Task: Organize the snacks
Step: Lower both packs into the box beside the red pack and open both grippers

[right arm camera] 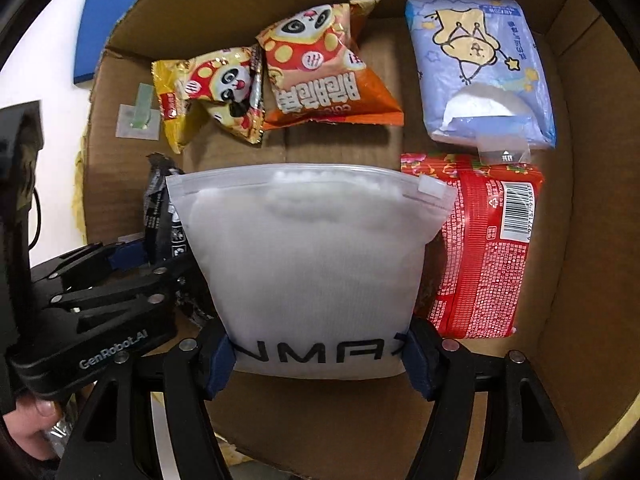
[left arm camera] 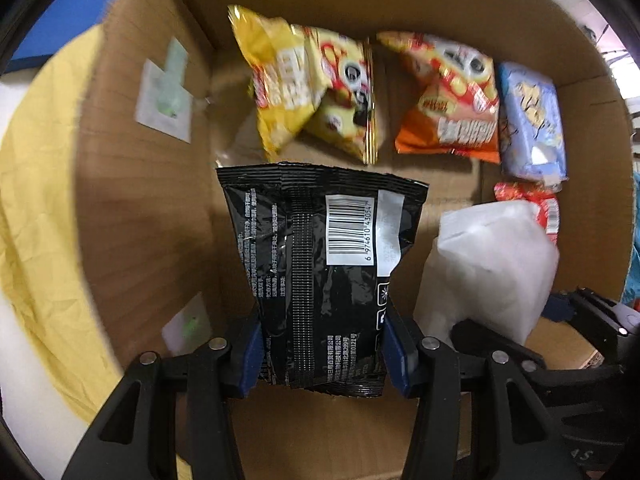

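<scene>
since both bags are soft and crinkly, edge grips suit them — left gripper (left arm camera: 322, 354) clamps the black snack bag (left arm camera: 320, 268), right gripper (right arm camera: 320, 356) pinches the white pouch (right arm camera: 308, 264), both over the cardboard box (right arm camera: 592, 200).

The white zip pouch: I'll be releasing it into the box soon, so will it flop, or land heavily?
The white zip pouch looks puffy and soft, so it will probably sag. Its fluffy filling suggests little weight. The right tool dents its sides, so it likely squashes easily.
</scene>
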Demonstrator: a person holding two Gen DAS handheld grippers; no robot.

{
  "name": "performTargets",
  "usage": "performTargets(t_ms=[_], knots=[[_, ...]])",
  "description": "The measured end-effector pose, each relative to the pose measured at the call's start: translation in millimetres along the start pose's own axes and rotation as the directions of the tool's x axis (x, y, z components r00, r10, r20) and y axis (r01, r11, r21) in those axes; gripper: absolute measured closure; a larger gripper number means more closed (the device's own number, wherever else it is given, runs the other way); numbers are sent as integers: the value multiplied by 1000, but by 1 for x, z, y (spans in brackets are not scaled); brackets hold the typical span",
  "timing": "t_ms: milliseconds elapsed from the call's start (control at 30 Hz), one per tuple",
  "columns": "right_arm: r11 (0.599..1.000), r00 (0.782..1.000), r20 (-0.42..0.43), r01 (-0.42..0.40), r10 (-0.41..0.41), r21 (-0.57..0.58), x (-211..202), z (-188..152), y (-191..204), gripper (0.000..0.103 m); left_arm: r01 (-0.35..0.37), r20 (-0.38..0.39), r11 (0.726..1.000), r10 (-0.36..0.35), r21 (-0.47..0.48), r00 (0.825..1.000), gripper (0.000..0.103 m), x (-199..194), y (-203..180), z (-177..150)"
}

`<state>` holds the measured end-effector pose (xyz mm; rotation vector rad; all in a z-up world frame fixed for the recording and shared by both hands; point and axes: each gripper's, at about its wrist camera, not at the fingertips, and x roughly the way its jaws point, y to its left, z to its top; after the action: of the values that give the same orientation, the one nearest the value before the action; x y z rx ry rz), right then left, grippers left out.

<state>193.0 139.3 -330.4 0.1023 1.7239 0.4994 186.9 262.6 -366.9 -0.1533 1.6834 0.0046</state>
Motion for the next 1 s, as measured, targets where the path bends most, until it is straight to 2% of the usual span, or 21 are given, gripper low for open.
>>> performTargets(t_ms=[333, 500, 600, 833, 1000], knots=[[997, 995, -66, 82, -81, 4, 20, 5, -8, 27, -13, -102, 1000, 15, 23, 995, 54, 34, 3, 6], [997, 994, -82, 77, -76, 10, 31, 8, -11, 24, -19, -115, 1000, 21, 22, 993, 54, 42, -4, -2], [998, 994, -91, 67, -66, 18, 31, 7, -14, 21, 2, -133, 1000, -3, -6, 991, 54, 46, -5, -4], [996, 991, -104, 88, -89, -19, 17, 2, -13, 19, 10, -131, 1000, -12, -19, 991, 54, 35, -3, -23], [992, 990, -76, 119, -123, -51, 2, -1, -9, 19, -18, -78, 1000, 17, -13, 997, 54, 8, -11, -31]])
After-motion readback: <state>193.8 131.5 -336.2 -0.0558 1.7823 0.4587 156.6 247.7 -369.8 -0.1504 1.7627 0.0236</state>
